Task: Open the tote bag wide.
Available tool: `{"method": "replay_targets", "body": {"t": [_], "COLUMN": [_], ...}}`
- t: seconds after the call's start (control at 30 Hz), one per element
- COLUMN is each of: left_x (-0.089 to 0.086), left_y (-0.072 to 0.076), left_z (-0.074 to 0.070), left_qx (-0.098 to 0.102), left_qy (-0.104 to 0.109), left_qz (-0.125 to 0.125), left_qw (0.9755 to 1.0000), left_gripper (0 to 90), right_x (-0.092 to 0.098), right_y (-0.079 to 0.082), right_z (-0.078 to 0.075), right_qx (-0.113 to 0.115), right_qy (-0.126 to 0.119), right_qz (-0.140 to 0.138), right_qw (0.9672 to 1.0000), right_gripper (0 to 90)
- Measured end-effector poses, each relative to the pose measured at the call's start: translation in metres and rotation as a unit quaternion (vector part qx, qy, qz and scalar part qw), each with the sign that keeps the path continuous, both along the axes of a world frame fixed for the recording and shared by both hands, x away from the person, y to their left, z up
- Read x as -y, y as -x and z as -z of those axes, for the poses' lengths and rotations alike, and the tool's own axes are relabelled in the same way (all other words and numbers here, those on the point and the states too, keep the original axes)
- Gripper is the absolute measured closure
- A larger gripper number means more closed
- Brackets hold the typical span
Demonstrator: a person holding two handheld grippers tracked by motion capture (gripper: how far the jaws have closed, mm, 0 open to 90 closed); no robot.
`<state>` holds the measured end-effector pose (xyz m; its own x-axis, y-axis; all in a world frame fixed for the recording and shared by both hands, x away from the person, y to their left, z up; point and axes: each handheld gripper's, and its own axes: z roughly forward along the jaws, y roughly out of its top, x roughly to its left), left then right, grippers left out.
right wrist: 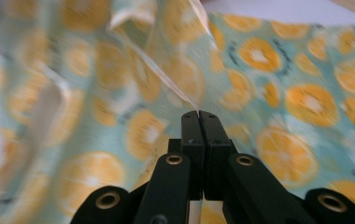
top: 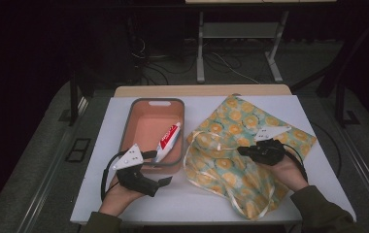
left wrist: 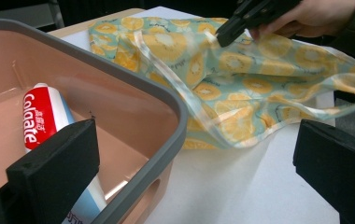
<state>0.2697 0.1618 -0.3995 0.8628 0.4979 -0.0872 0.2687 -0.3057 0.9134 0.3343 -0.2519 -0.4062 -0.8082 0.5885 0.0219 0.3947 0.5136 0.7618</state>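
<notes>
Now the right gripper [top: 243, 150] has its jaws pinched tight on the edge of the orange-print bag [top: 250, 126], right at the pale trim of the bag's mouth, and that edge is lifted a little off the desk [top: 197, 194]. Most of the bag lies spread flat on the right half of the desk, with its pale straps [top: 262, 201] hanging near the front edge. Over on the left, the left gripper [top: 165, 180] rests low by the front of the pink tray [top: 136, 111], and its jaws are wide apart with nothing in them. A red and white toothpaste tube [top: 168, 140] lies inside the tray, close to the tray's right wall. That grey-rimmed wall stands between the tube and the bag.
</notes>
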Motion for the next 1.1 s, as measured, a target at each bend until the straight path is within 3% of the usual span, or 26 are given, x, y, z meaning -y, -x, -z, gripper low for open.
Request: {"method": "replay_targets", "body": {"t": [0.1, 0.27, 0.4, 0.63, 0.73, 0.8, 0.83, 0.87, 0.9, 1.0, 1.03, 1.1], "left_x": [0.0, -0.001, -0.002, -0.001, -0.001, -0.001, -0.001, -0.001, -0.001, -0.001, -0.001, -0.001], "left_y": [0.0, 0.0, 0.001, 0.001, 0.001, 0.001, 0.001, 0.001, 0.001, 0.001, 0.001, 0.001], "left_z": [0.0, 0.0, -0.001, -0.001, -0.001, -0.001, -0.001, -0.001, -0.001, -0.001, -0.001, -0.001], "left_qx": [0.001, 0.001, 0.002, 0.002, 0.001, 0.001, 0.001, 0.002, 0.002, 0.002, 0.001, 0.002], "left_qy": [-0.001, 0.0, 0.001, 0.0, 0.0, 0.0, 0.0, 0.0, 0.0, 0.001, 0.0, 0.0], "left_qz": [0.0, 0.0, -0.001, 0.0, -0.001, 0.0, 0.0, 0.0, 0.0, -0.001, -0.001, -0.001], "left_qw": [1.0, 1.0, 1.0, 1.0, 1.0, 1.0, 1.0, 1.0, 1.0, 1.0, 1.0, 1.0], "left_gripper": [0.0, 0.0, 0.0, 0.0, 0.0, 0.0, 0.0, 0.0, 0.0, 0.0, 0.0, 0.0], "right_x": [0.002, 0.003, -0.007, -0.03, -0.036, -0.04, -0.039, -0.037, -0.037, -0.033, -0.029, -0.028], "right_y": [-0.008, -0.01, -0.002, 0.011, 0.013, 0.014, 0.015, 0.015, 0.015, 0.012, 0.009, 0.007], "right_z": [0.011, 0.021, 0.023, 0.034, 0.04, 0.044, 0.044, 0.042, 0.042, 0.04, 0.04, 0.04], "right_qx": [-0.016, -0.053, -0.057, -0.062, -0.064, -0.053, -0.045, -0.042, -0.042, -0.046, -0.05, -0.052], "right_qy": [0.02, -0.006, -0.011, 0.019, 0.035, 0.063, 0.062, 0.061, 0.061, 0.055, 0.052, 0.049], "right_qz": [0.023, 0.018, 0.001, -0.015, -0.016, -0.016, -0.018, -0.021, -0.021, -0.01, 0.001, 0.005], "right_qw": [0.9994, 0.9984, 0.9983, 0.9978, 0.9972, 0.9965, 0.9969, 0.9971, 0.9971, 0.9974, 0.9974, 0.9974], "right_gripper": [87.8, 63.2, 47.0, 19.3, 15.1, 16.0, 33.4, 41.6, 41.6, 62.3, 74.9, 79.4]}}
